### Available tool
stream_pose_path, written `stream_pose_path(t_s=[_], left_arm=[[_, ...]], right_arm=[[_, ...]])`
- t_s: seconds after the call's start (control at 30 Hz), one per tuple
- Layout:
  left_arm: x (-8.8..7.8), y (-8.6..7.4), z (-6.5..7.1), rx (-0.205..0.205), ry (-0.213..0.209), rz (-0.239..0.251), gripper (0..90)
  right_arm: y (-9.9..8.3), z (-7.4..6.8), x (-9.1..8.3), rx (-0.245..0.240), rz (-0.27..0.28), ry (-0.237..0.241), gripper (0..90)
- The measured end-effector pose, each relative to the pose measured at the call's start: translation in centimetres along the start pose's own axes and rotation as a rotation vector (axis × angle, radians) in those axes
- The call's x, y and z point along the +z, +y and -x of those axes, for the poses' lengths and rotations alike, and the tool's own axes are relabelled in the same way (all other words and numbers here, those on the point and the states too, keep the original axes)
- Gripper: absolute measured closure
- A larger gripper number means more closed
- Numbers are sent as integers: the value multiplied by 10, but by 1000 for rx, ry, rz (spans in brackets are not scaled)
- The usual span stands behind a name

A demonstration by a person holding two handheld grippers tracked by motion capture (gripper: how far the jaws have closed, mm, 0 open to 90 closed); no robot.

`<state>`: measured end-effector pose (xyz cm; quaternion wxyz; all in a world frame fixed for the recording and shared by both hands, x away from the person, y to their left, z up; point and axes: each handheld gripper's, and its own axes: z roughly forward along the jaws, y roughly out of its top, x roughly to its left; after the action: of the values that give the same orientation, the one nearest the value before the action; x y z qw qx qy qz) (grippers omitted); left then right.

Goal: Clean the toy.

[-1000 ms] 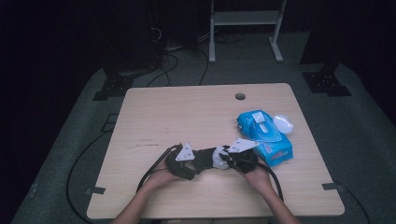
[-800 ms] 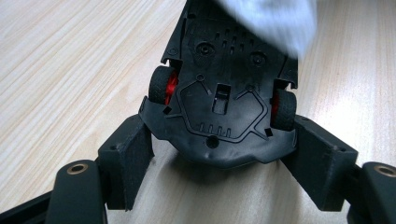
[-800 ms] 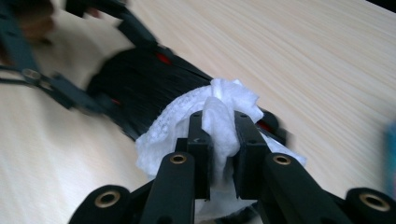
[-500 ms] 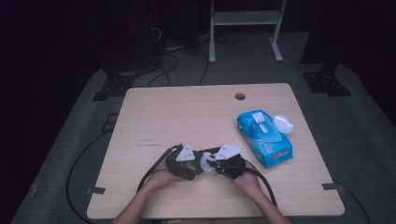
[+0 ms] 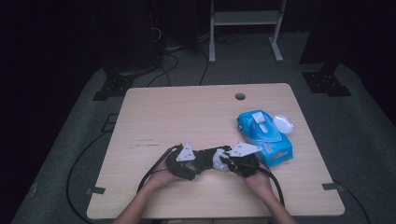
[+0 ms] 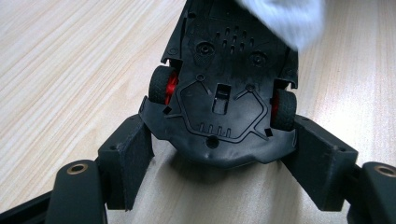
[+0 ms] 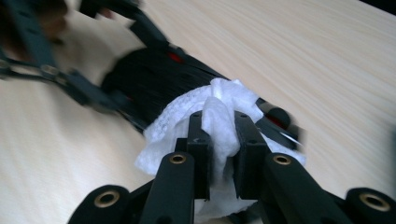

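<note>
The left gripper (image 6: pixel 219 154) is clamped on a black toy car (image 6: pixel 224 88), which lies belly-up with its red-hubbed wheels showing and the two pads pressed to its sides. The car sits at the near middle of the worktop (image 5: pixel 187 112). The right gripper (image 7: pixel 223 140) is clenched on a white wipe (image 7: pixel 205 121) and presses it against the car's underside. A blue wipes pack (image 5: pixel 264 135) lies just right of the grippers.

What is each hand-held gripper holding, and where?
Left: black toy car, gripped across one end's sides. Right: crumpled white wipe, pinched mid-fold.
</note>
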<state>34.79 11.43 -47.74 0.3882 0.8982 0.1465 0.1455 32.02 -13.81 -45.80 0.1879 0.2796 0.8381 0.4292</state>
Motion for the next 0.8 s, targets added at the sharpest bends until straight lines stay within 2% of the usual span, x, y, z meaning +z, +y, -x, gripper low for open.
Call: stream_pose_path(t_s=[0.07, 0.17, 0.23, 0.27, 0.33, 0.43, 0.53, 0.57, 0.6, 0.63, 0.8], left_arm=[[0, 0, 0, 1, 0, 0, 265], [-1, -1, 0, -4, 0, 1, 265], [-2, -1, 0, -1, 1, -2, 265], [-2, -2, -1, 5, 1, -2, 265], [-2, -2, -1, 4, 1, 0, 265], [-2, -1, -1, 7, 4, -4, 265], [-1, 0, 1, 10, 2, -5, 265], [-1, 0, 1, 10, 2, -5, 265], [-2, -1, 1, 10, 2, -6, 266], [-2, -1, 0, 10, 2, -5, 266], [-4, -1, -1, 1, 3, 4, 265]], right_arm=[[2, -6, 4, -25, 1, 21, 787], [3, -7, 5, -31, 0, 19, 787], [1, -1, 1, -14, 0, 3, 787], [-3, 8, -5, 17, -3, -25, 787], [-7, 16, -10, 50, -6, -50, 787], [-9, 18, -12, 73, -5, -50, 788], [-5, 7, -5, 51, 8, -4, 787], [-5, 7, -5, 51, 8, -4, 787], [-2, 3, -3, 13, -2, -8, 787], [-2, 3, -3, 13, -2, -8, 787], [-10, 24, -12, 86, -2, -63, 787]])
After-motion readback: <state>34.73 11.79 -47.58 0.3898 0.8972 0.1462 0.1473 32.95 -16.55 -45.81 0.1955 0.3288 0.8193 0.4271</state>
